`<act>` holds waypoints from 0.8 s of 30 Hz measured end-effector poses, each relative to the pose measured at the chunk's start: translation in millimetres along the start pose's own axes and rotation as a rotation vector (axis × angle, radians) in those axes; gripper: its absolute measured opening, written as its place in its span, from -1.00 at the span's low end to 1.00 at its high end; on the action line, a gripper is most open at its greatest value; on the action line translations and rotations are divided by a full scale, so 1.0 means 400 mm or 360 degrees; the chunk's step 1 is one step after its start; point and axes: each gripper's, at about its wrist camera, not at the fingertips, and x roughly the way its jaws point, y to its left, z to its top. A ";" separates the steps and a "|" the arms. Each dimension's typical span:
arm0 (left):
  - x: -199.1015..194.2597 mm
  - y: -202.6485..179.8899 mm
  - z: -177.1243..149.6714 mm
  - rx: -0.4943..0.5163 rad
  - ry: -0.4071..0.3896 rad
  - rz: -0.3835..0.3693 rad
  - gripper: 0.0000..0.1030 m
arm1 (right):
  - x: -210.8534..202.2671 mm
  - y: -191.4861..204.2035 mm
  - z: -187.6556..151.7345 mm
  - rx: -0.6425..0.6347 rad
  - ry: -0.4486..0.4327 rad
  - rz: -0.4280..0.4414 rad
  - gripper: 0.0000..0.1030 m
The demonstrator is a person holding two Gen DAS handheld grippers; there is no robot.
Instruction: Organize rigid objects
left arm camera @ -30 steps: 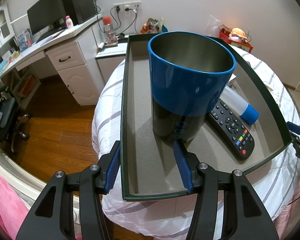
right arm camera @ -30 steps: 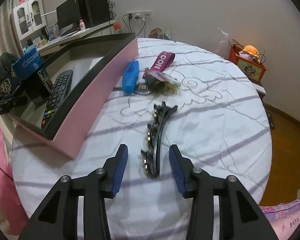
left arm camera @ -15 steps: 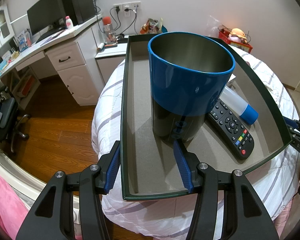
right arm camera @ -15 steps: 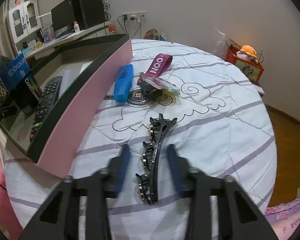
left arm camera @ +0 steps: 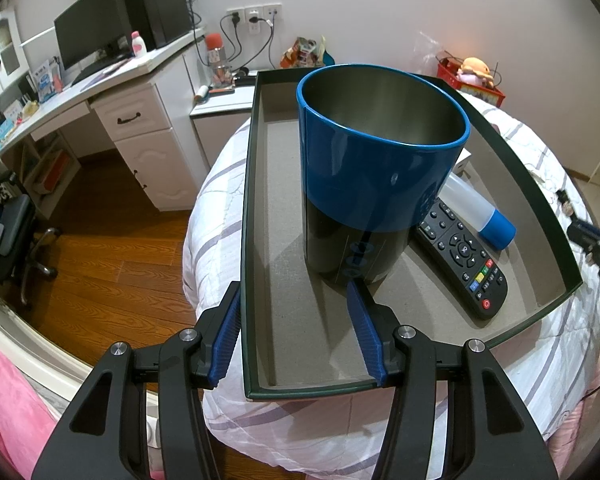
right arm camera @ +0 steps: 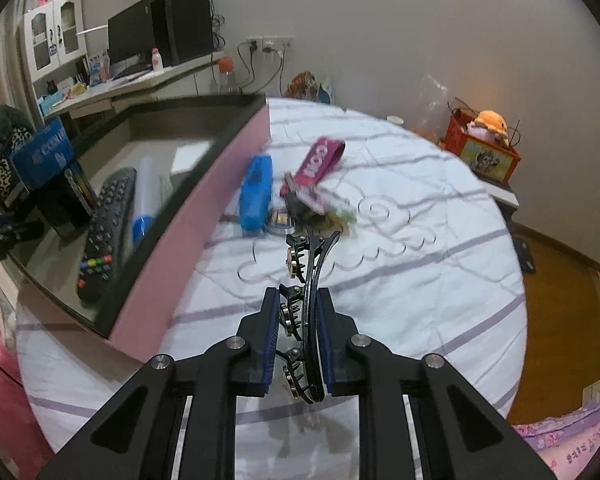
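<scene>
Black hair clip (right arm camera: 305, 304), set with small metallic studs, sits between the blue pads of the right gripper (right arm camera: 298, 334); jaws drawn narrow and pressing it from both sides. The clip runs lengthwise along the fingers, its pronged tip poking out toward 12 o'clock past the fingertips, its tail ending low between the pads. White quilted bedspread (right arm camera: 420, 272) with purple stripes lies beneath.

Just beyond the clip's tip, at 12 o'clock: a cluster of small items, blurred. A blue case (right arm camera: 255, 196) at 11 o'clock, a magenta strap (right arm camera: 320, 156) with white lettering at 12, a round badge-like piece (right arm camera: 281, 221) between them.

From 9 to 11 o'clock: pink-sided box (right arm camera: 188, 240) with dark rim. Inside it a black remote control (right arm camera: 104, 236), a clear tube with blue cap (right arm camera: 144, 204), and a blue and black cylinder (right arm camera: 50, 176).

Left wrist view: left gripper (left arm camera: 296, 334) jaws spread wide, straddling the box's left wall (left arm camera: 247, 240), left finger outside, right finger inside near the base of the blue-rimmed metal tumbler (left arm camera: 376, 176). Nothing is gripped. Remote (left arm camera: 462, 258) and tube (left arm camera: 478, 210) lie at 2 o'clock of the tumbler. Right gripper's tip (left arm camera: 596, 240) shows at the 3 o'clock edge.

Desk with monitor (left arm camera: 88, 40) at 10 o'clock.
</scene>
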 end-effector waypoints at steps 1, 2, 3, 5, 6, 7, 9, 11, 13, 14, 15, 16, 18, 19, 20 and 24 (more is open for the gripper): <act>0.000 0.000 0.000 -0.0001 -0.0001 0.0000 0.04 | -0.010 0.002 0.007 -0.0007 -0.0014 -0.0001 -0.66; 0.000 0.000 0.000 -0.0001 -0.0001 -0.0001 0.04 | -0.014 0.004 0.012 -0.0010 -0.0023 -0.0001 -0.66; 0.001 -0.002 0.001 -0.0002 -0.0001 -0.0001 0.04 | -0.023 0.007 0.020 -0.0011 -0.0043 -0.0004 -0.66; 0.001 -0.002 0.001 -0.0002 -0.0001 -0.0001 0.04 | -0.034 0.016 0.036 -0.0022 -0.0059 0.0002 -0.66; 0.001 -0.001 0.001 -0.0003 -0.0001 -0.0001 0.04 | -0.042 0.021 0.046 -0.0026 -0.0082 -0.0001 -0.66; 0.001 -0.002 0.001 -0.0003 -0.0001 -0.0001 0.04 | -0.047 0.025 0.053 -0.0030 -0.0096 -0.0002 -0.66; 0.001 -0.003 0.001 -0.0003 0.0000 -0.0001 0.04 | -0.059 0.040 0.072 -0.0048 -0.0122 0.0010 -0.66; 0.001 -0.003 0.001 -0.0004 -0.0001 -0.0002 0.04 | -0.066 0.055 0.089 -0.0069 -0.0143 0.0021 -0.66; 0.001 -0.003 0.001 -0.0004 -0.0001 -0.0004 0.04 | -0.076 0.076 0.111 -0.0098 -0.0175 0.0034 -0.66; 0.001 -0.003 0.001 -0.0004 -0.0001 -0.0003 0.04 | -0.079 0.081 0.117 -0.0109 -0.0181 0.0043 -0.66; 0.001 -0.003 0.001 -0.0005 -0.0002 -0.0004 0.04 | -0.081 0.094 0.129 -0.0127 -0.0193 0.0057 -0.66; 0.000 -0.003 0.001 -0.0006 -0.0002 -0.0006 0.04 | -0.083 0.102 0.136 -0.0136 -0.0203 0.0061 -0.66; 0.002 -0.005 0.001 -0.0006 -0.0001 -0.0005 0.04 | -0.084 0.126 0.153 -0.0171 -0.0215 0.0084 -0.66; 0.002 -0.006 0.001 -0.0006 -0.0001 -0.0006 0.04 | -0.085 0.136 0.158 -0.0182 -0.0221 0.0093 -0.66; 0.002 -0.005 0.001 -0.0005 -0.0001 -0.0004 0.04 | -0.084 0.147 0.166 -0.0196 -0.0227 0.0101 -0.66; 0.002 -0.005 0.001 -0.0006 -0.0002 -0.0007 0.04 | -0.066 0.189 0.192 -0.0251 -0.0217 0.0151 -0.65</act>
